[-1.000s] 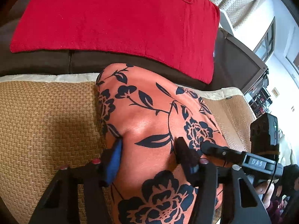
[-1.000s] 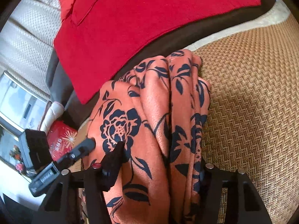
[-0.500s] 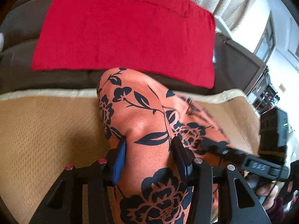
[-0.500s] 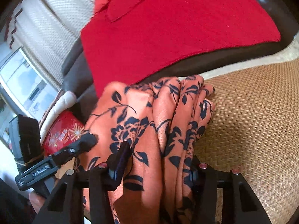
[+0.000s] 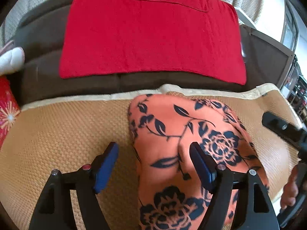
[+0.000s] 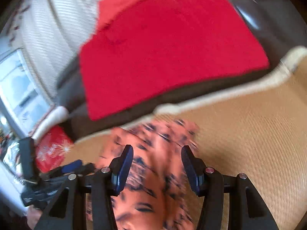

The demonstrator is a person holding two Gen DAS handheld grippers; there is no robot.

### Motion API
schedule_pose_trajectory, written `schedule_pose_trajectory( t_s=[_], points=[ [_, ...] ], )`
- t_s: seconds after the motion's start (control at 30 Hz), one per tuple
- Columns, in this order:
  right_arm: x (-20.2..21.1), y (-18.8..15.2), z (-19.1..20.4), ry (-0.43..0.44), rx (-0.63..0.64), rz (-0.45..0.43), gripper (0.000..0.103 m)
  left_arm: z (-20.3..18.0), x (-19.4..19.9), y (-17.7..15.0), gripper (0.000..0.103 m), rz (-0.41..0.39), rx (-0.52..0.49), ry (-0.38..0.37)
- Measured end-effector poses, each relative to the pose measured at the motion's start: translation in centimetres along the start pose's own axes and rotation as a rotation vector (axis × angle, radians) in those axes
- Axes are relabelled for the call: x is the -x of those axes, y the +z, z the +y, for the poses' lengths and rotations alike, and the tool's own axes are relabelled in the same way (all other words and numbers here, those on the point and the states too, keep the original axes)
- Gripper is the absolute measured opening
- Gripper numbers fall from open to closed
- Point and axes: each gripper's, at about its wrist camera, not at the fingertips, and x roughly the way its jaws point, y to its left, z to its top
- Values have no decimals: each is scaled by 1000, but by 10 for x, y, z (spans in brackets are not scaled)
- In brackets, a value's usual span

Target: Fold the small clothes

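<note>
Far left there's a red gift bag (image 5: 7, 113) with sparkly starbursts, tucked against the dark sofa back (image 5: 38, 76). A big red cloth (image 5: 153, 38) hangs flat over that sofa back. On the woven tan seat mat (image 5: 57, 134) sits the orange floral garment (image 5: 172, 134), bunched into a folded bundle with its far end close to the mat's cream border. The left gripper (image 5: 153, 161) has its blue-padded fingers spread wide, one off the fabric over bare mat, the other over the bundle. The right gripper (image 6: 156, 166) is also spread apart, hanging over the garment. That view's pretty motion-blurred, so I can't tell if anything's touching.
</note>
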Motion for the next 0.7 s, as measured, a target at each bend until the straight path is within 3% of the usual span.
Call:
schedule_pose_trajectory(
  t_s=[0.13, 0.2, 0.27, 0.37, 0.47, 0.57, 0.67, 0.7],
  points=[
    [-42, 10, 10, 116, -31, 70, 53, -1, -26, -1, 77, 63, 3, 66],
    [-85, 5, -5, 99, -112, 218, 51, -5, -44, 0, 78, 112, 3, 73],
    [-114, -4, -24, 50, -205, 305, 35, -4, -51, -1, 78, 129, 5, 64],
    [-103, 2, -32, 76, -263, 249, 36, -3, -44, 3, 78, 109, 10, 58],
    [-74, 4, -25, 61, -197, 167, 39, -4, -28, 5, 78, 66, 12, 87],
    [-40, -7, -4, 111, -138, 129, 38, -9, 2, 1, 78, -5, 5, 129],
    [-36, -24, 10, 104, -103, 196, 38, -20, 31, -3, 79, -52, -13, 190],
    [-44, -40, 9, 42, -105, 285, 37, -24, 42, -5, 79, -68, -16, 212]
  ],
)
